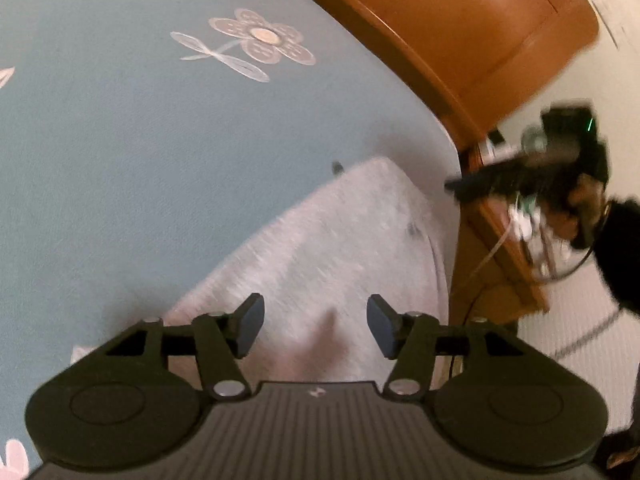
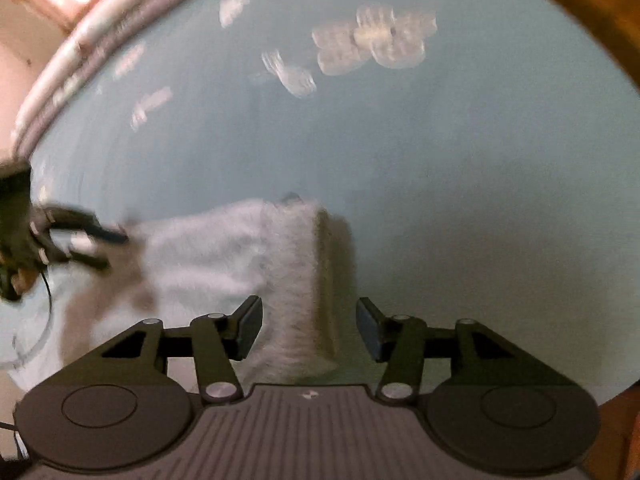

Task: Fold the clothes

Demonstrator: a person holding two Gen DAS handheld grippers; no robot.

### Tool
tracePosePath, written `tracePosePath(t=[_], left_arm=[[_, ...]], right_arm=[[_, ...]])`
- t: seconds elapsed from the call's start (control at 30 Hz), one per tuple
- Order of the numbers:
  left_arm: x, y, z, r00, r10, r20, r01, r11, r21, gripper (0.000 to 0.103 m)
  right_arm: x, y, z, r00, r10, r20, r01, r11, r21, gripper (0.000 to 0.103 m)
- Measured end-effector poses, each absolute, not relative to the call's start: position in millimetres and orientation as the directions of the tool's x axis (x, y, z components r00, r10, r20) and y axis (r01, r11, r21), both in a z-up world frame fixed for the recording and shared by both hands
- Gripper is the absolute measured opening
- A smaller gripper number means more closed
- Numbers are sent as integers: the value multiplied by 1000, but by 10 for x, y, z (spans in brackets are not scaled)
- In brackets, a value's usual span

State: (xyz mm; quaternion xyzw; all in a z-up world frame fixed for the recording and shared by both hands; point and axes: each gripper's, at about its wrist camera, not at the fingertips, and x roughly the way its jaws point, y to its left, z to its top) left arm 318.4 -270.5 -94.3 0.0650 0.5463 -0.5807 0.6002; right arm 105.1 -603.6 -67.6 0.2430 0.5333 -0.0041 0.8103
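Grey folded garment [image 1: 320,248] lying flat on the blue flowered bedsheet [image 1: 140,140], near the bed's edge, beside the wooden headboard [image 1: 460,32]. Left tool [image 1: 316,326] above it, jaws partly open, holding nothing. Right tool [image 2: 310,328] also partly open, empty, over the garment's thick folded end [image 2: 308,272]. Looks like a sweatshirt, maybe, but too blurry to be sure. Fold seems done or nearly done.

What could go wrong: cloth snagging on a pad while lifting away, pulling the fold open. Also garment sliding off the bed's edge if bumped. Also both tools bumping together, being close over one small pile.
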Motion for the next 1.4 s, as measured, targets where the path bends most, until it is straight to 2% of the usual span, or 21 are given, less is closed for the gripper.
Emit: tracePosePath(t=[0.1,0.17,0.23,0.3,0.37,0.47,0.53,0.6,0.7,0.83,0.93,0.97,1.0,1.17,1.4], left_arm=[[3021,-2673,-1013,-235,-598,-767,794,338,-506,56],[2970,-2635,-1076,-210,-583,-785,789,373,-489,56],[2959,-2587,-1120,-157,-554,-818,786,431,-443,56],[2981,-2524,-1139,-99,-513,-853,779,493,-387,56],[3016,-2419,-1101,-77,-504,-861,750,540,-383,55],[2989,-2262,-951,-48,-499,-865,737,567,-368,55],[2891,-2177,-871,-26,-467,-884,741,585,-331,56],[2781,-2068,-814,-7,-428,-904,741,605,-292,57],[2643,-1857,-833,12,-384,-923,703,660,-265,59],[2559,-1477,-986,55,-328,-943,594,770,-233,59],[2524,-1227,-1082,111,-281,-953,558,811,-174,59],[2520,-1172,-1104,129,-274,-953,555,817,-160,59],[2524,-1116,-1128,141,-273,-952,540,827,-158,59],[2555,-909,-1118,188,-360,-914,453,857,-245,59],[2818,-1089,-1013,262,-526,-809,529,780,-336,63]], right_arm=[[1073,-5769,-601,483,325,-813,223,852,473,69],[1155,-5520,-738,446,390,-806,182,842,509,69],[1221,-5302,-938,381,415,-826,156,852,500,69],[1259,-5110,-1178,297,372,-879,159,889,430,69],[1221,-5089,-1304,255,331,-909,184,906,381,68],[1223,-5086,-1135,267,322,-908,245,889,387,69],[1291,-4965,-910,298,328,-897,208,894,396,73],[1383,-4807,-725,329,351,-877,160,894,418,82],[1597,-4433,-662,342,384,-858,98,893,439,83],[1840,-3963,-924,289,342,-894,57,926,373,83],[1921,-3570,-1218,242,244,-939,2,968,252,84],[1937,-3448,-1309,230,204,-952,-22,979,205,96],[1925,-3379,-1334,237,208,-949,-46,978,202,103],[1942,-3132,-1415,199,90,-976,-92,993,73,103],[1983,-3128,-1366,185,66,-981,-25,998,62,103]])
